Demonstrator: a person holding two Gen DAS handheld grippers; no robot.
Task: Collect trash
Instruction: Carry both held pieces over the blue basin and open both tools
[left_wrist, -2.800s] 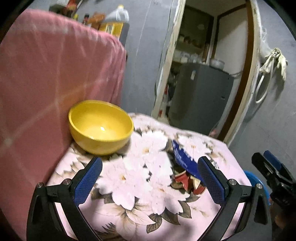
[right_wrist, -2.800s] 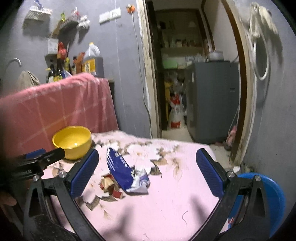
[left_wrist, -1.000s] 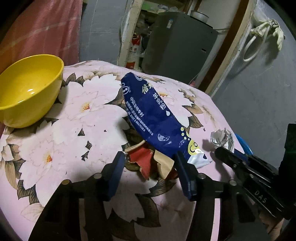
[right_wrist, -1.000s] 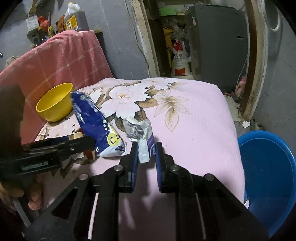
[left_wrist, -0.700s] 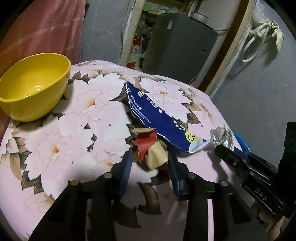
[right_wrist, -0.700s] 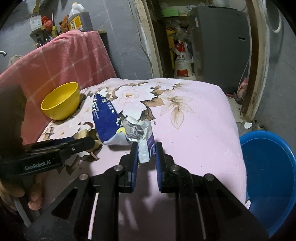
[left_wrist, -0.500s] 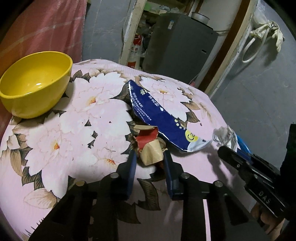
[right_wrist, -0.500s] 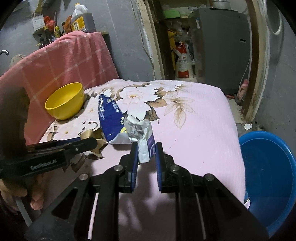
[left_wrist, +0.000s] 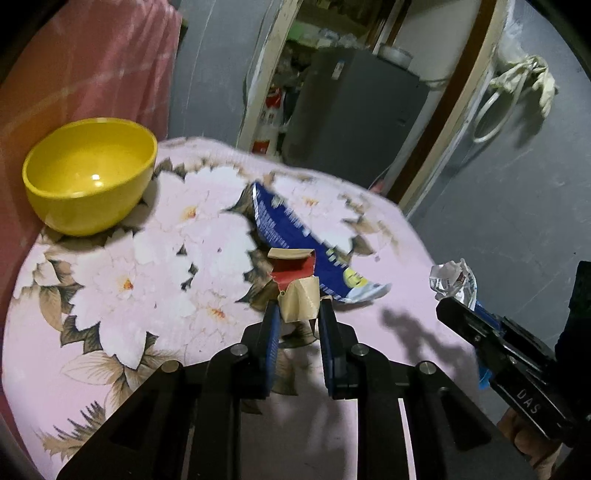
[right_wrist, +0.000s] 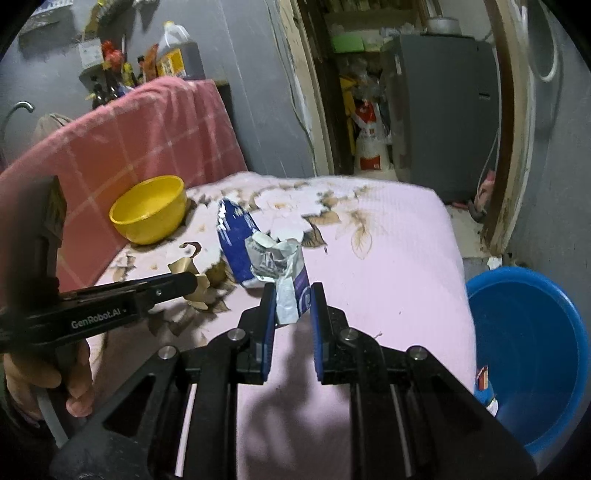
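My left gripper (left_wrist: 297, 319) is closing its jaws on the crumpled red-and-tan cardboard scrap (left_wrist: 297, 286), my right gripper (right_wrist: 293, 308) pinches the crushed silver-and-purple foil wrapper (right_wrist: 282, 269), and the long blue plastic packet (left_wrist: 295, 236) lies mid-cushion on the pink floral cushion (left_wrist: 110, 280), right of the yellow bowl (left_wrist: 88, 181).

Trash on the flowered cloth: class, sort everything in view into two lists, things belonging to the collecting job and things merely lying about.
Belonging to the job:
- red-and-tan scrap, in left gripper
- crumpled silver wrapper, in right gripper
- blue packet
- blue basin

Lying about:
- yellow bowl
- pink cloth
- oil jug
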